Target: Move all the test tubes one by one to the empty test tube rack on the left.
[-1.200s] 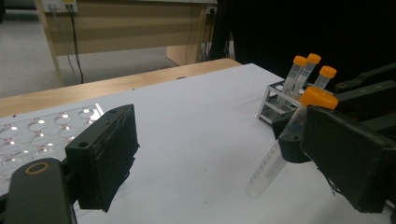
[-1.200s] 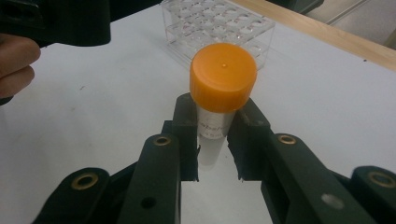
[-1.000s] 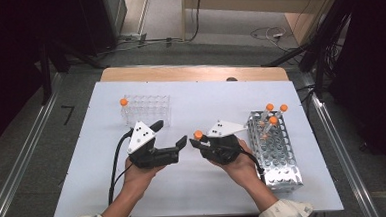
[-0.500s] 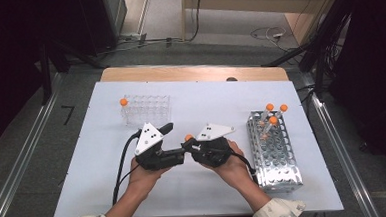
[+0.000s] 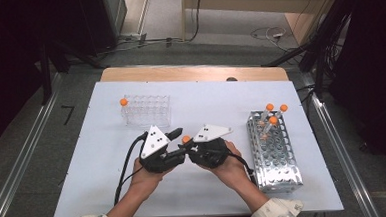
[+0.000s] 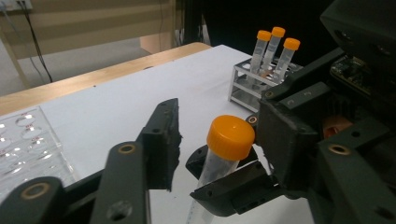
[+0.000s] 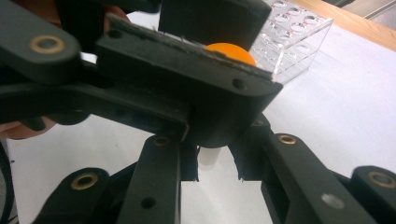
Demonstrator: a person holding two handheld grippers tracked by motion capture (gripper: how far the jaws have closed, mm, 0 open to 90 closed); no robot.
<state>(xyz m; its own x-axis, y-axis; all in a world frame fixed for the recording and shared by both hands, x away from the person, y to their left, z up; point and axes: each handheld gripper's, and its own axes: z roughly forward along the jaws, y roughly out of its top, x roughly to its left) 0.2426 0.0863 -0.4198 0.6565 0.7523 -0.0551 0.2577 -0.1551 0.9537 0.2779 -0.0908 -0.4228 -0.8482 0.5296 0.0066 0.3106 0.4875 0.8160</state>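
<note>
Clear plastic rack [image 5: 147, 110] far left on white table [image 5: 100, 193], one orange-capped tube [image 5: 124, 103] at its left end; metal rack [image 5: 276, 149] on right, three capped tubes [image 5: 276, 111] at its far end; cables on floor [image 5: 267, 33] beyond.

On the table [image 5: 105, 193], the clear rack [image 5: 147, 111] stands far left with one tube [image 5: 123, 103] at its left end, the metal rack [image 5: 276, 151] stands right with three tubes [image 5: 271, 115] at its far end, and both grippers meet between them, nearer the person.
</note>
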